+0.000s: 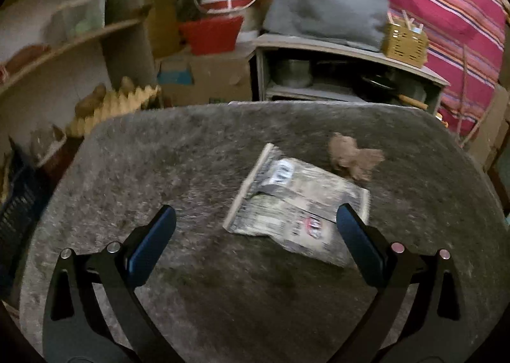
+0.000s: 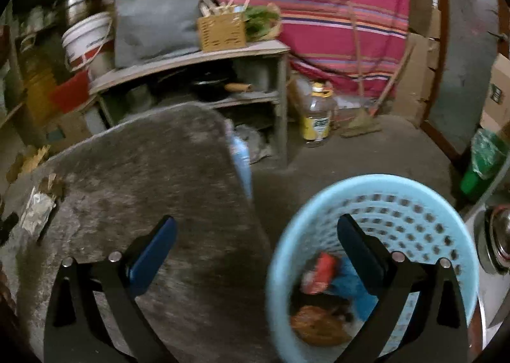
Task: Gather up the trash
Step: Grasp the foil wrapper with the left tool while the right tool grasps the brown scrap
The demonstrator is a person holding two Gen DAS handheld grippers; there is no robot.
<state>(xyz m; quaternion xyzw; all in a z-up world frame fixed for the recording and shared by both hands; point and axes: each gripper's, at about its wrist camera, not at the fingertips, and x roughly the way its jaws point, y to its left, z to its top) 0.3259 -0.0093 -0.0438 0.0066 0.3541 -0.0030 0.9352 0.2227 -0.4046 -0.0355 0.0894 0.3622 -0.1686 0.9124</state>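
Between the wide-spread, empty fingers of the left gripper lies a flat crinkled wrapper on the grey rug, a crumpled brown scrap just beyond. Probably light and slippery foil; best pinched at an edge. Right gripper, equally open, hovers by the blue basket.

Wrapper lies on the rug, crumpled paper just behind it; basket, right of rug, holds trash.
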